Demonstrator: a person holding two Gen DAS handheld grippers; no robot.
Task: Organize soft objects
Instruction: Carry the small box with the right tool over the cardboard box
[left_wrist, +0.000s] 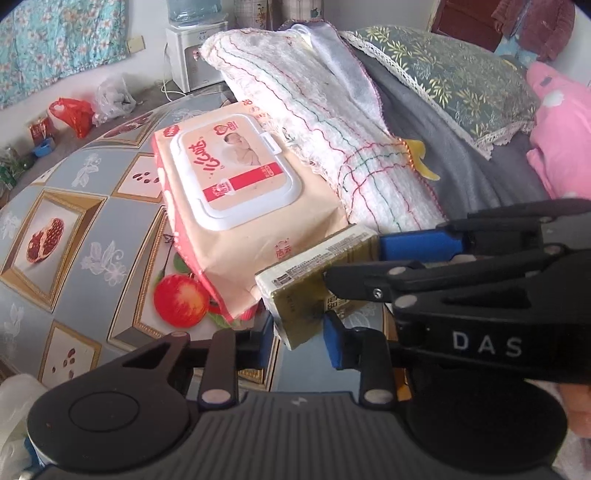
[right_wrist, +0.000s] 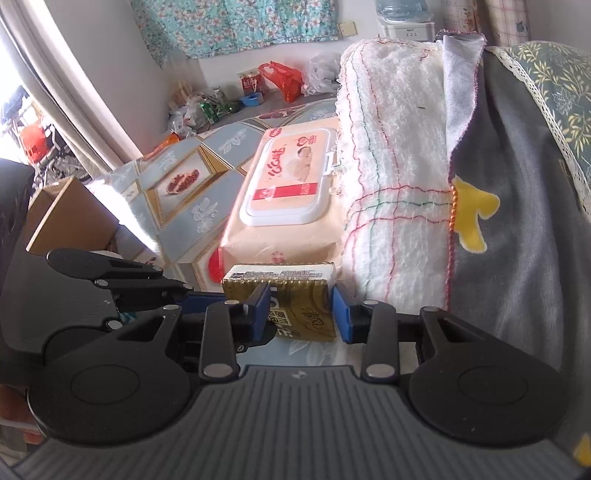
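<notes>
Two grippers meet on one small gold tissue pack (right_wrist: 284, 295), lying on the patterned tablecloth (left_wrist: 74, 236) at 6 o'clock of the wet-wipes pack (left_wrist: 236, 177). Right gripper (right_wrist: 301, 314) pinches its sides; left gripper (left_wrist: 295, 332) is pressed onto its end. Folded white towel (right_wrist: 391, 166) sits at 3 o'clock of the wipes. Likely light, squashy, slick wrapper; grip mid-sides, gently.
</notes>
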